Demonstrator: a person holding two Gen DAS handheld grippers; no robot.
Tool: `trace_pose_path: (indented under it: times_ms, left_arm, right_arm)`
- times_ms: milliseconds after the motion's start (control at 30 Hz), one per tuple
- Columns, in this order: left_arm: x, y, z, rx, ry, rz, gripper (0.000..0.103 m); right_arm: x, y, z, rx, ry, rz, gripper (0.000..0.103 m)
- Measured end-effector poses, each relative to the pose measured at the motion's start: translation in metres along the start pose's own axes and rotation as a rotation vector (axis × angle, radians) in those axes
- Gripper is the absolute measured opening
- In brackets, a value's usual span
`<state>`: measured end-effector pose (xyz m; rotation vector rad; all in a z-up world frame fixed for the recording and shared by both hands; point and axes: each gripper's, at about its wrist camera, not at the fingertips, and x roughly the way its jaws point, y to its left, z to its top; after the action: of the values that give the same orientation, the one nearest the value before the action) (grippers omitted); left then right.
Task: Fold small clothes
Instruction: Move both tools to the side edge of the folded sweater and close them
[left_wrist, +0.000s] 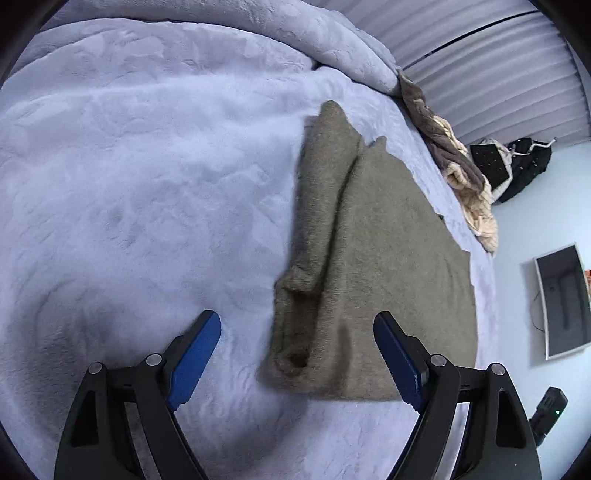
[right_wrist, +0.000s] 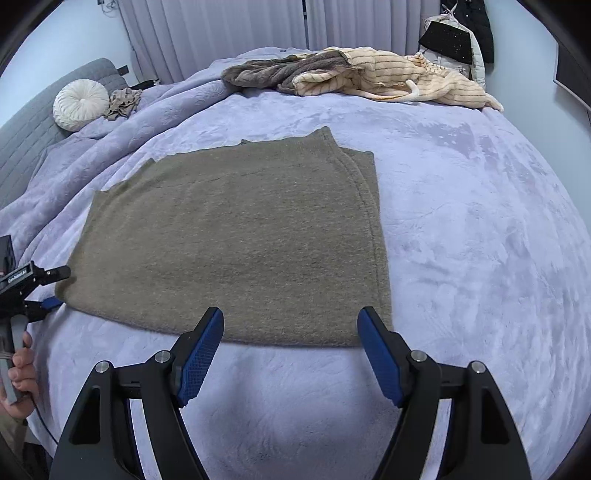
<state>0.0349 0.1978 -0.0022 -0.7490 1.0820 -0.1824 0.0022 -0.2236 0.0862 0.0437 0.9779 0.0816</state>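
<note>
An olive-brown knit garment (right_wrist: 236, 236) lies folded flat on the lavender blanket (right_wrist: 480, 221). In the left wrist view the garment (left_wrist: 388, 240) has a sleeve doubled lengthwise along its left side. My left gripper (left_wrist: 297, 321) hovers open over the garment's near left corner, with nothing between its blue pads (left_wrist: 195, 362). In the right wrist view the left gripper (right_wrist: 59, 288) appears at the garment's left edge, held by a hand (right_wrist: 22, 365). My right gripper (right_wrist: 291, 314) stands open just above the garment's near hem, and its pads grip nothing.
A pile of clothes lies at the bed's far edge: a beige striped piece (right_wrist: 388, 77) and a grey-brown one (right_wrist: 288, 70). A round white cushion (right_wrist: 79, 105) rests by the grey headboard (right_wrist: 29, 140). Beside the bed, a flat box (left_wrist: 563, 299) sits on the floor.
</note>
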Motion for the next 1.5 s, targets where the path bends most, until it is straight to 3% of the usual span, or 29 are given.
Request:
trace_pose_path:
  times_ms: [167, 267, 300, 333, 367, 467, 733, 933, 1067, 1267, 1300, 1367, 1400, 1433, 1500]
  left_arm:
    - [0.030, -0.028, 0.003, 0.065, 0.056, -0.036, 0.085]
    - [0.040, -0.030, 0.012, 0.035, 0.048, -0.069, 0.080]
    - [0.040, -0.031, 0.014, 0.038, 0.034, -0.078, 0.069]
    - [0.040, -0.031, 0.014, 0.051, 0.027, -0.074, 0.036]
    - [0.043, -0.029, 0.013, 0.051, 0.036, -0.100, 0.032]
    - [0.040, -0.021, 0.006, 0.038, -0.012, -0.127, 0.032]
    - [0.042, -0.025, -0.007, 0.129, -0.112, -0.077, 0.032]
    - [0.040, -0.022, -0.008, 0.134, -0.121, -0.094, 0.032]
    - [0.040, -0.023, -0.009, 0.140, -0.129, -0.096, 0.032]
    - [0.041, -0.023, -0.010, 0.137, -0.131, -0.104, 0.032]
    - [0.041, -0.024, -0.010, 0.137, -0.130, -0.103, 0.032]
    - [0.039, -0.024, -0.010, 0.136, -0.127, -0.090, 0.032]
    - [0.038, -0.026, -0.010, 0.136, -0.121, -0.077, 0.032]
    - [0.037, -0.030, -0.009, 0.136, -0.115, -0.065, 0.030]
    - [0.031, -0.043, -0.009, 0.158, -0.108, -0.030, 0.027]
  right_arm:
    - [0.011, 0.033, 0.006, -0.065, 0.022, 0.010, 0.078]
    - [0.018, 0.048, 0.011, -0.073, 0.043, 0.037, 0.078]
    - [0.020, 0.053, 0.013, -0.073, 0.053, 0.048, 0.078]
    - [0.023, 0.058, 0.017, -0.075, 0.063, 0.057, 0.078]
    - [0.025, 0.063, 0.020, -0.079, 0.069, 0.064, 0.078]
    - [0.032, 0.082, 0.038, -0.092, 0.085, 0.098, 0.079]
    - [0.096, 0.187, 0.126, -0.112, 0.187, 0.222, 0.080]
    - [0.160, 0.274, 0.160, -0.173, 0.294, 0.186, 0.080]
    - [0.191, 0.299, 0.166, -0.134, 0.378, 0.184, 0.080]
    - [0.220, 0.341, 0.154, -0.316, 0.424, 0.000, 0.091]
    - [0.224, 0.346, 0.151, -0.356, 0.428, -0.033, 0.089]
    - [0.223, 0.350, 0.149, -0.391, 0.414, -0.057, 0.067]
    - [0.218, 0.347, 0.151, -0.387, 0.397, -0.061, 0.043]
    - [0.215, 0.342, 0.153, -0.378, 0.392, -0.062, 0.028]
    - [0.208, 0.320, 0.161, -0.331, 0.405, 0.018, 0.022]
